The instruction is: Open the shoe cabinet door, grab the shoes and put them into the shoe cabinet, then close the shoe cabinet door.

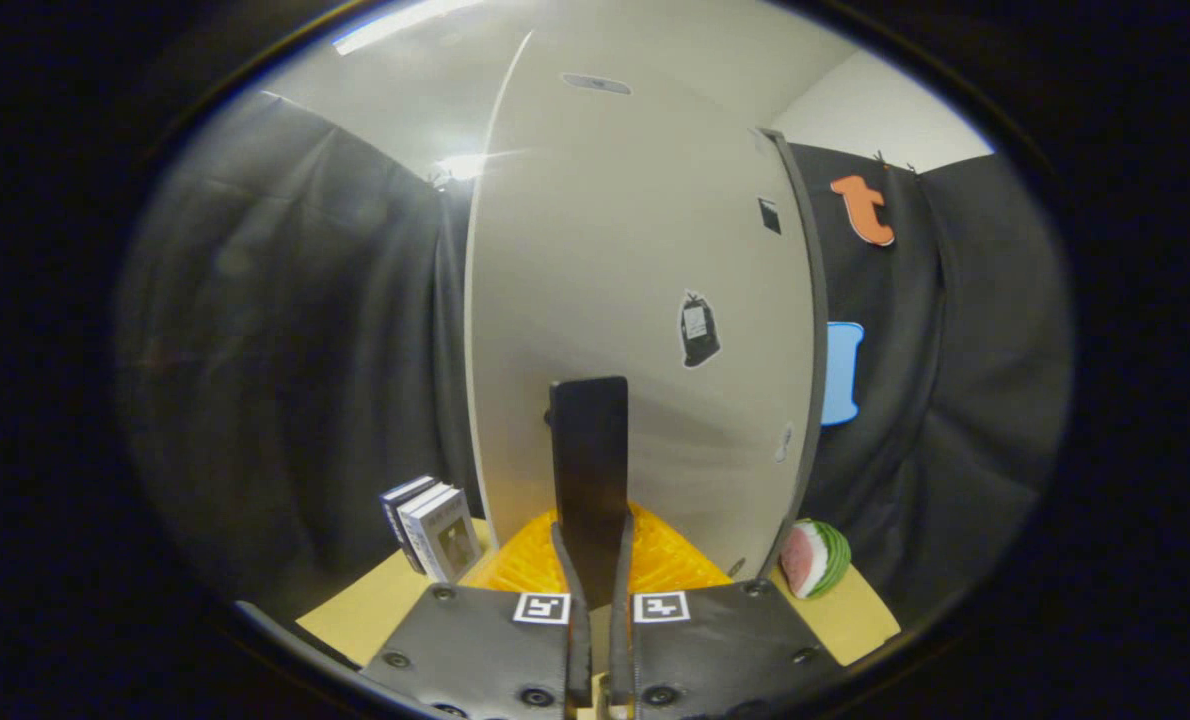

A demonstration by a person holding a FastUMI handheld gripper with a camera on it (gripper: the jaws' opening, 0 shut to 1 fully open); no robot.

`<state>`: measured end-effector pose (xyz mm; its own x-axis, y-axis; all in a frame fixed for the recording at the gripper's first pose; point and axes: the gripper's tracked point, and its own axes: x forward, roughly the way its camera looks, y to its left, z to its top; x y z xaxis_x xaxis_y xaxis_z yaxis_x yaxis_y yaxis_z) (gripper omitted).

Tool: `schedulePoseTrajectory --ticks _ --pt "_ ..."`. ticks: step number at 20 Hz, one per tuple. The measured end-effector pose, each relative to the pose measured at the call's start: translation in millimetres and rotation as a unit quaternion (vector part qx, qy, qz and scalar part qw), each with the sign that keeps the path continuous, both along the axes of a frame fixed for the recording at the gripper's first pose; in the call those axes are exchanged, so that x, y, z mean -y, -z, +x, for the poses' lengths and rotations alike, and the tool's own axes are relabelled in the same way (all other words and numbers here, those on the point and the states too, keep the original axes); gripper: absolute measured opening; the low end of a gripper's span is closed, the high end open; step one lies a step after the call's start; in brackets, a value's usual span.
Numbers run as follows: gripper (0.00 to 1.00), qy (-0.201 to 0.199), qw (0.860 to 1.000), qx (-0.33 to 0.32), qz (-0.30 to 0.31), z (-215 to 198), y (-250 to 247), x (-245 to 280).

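Nearest, the tool (595,600) has its two fingers drawn almost together, pinching the foot of a dark, flat handle (589,460) that stands upright between them. Both fingers seem to press on it, so the tool is closed on the handle. Beneath and just ahead of the fingers lies an orange ribbed mat (665,560) on the tan counter (355,610).

That handle is fixed to the shoe cabinet door (605,300), a tall pale panel rising just beyond the fingers. Its long axis runs vertically; its broad face points back toward the tool, and a dark edge strip runs down its right side. By its look the door is a stiff, smooth, fairly light board that should swing instead of flexing. The handle is the only raised part to grip, since the bare face would be slippery. Low on the handle, as now, looks sound. Which edge carries the hinge I cannot tell.

Beside the door's left foot stand some books (433,528); at its right foot rests a watermelon slice (815,556), likely a toy. Shoes are not to be made out.
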<state>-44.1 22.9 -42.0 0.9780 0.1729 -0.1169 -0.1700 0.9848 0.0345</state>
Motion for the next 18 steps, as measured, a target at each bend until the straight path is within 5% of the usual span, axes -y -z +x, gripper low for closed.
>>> schedulePoseTrajectory --ticks 9,18 --pt "0.08 0.064 0.998 0.004 -0.01 -32.4 -3.9 53.3" --pt "0.07 0.029 0.999 0.015 -0.017 -50.5 -5.7 106.7"
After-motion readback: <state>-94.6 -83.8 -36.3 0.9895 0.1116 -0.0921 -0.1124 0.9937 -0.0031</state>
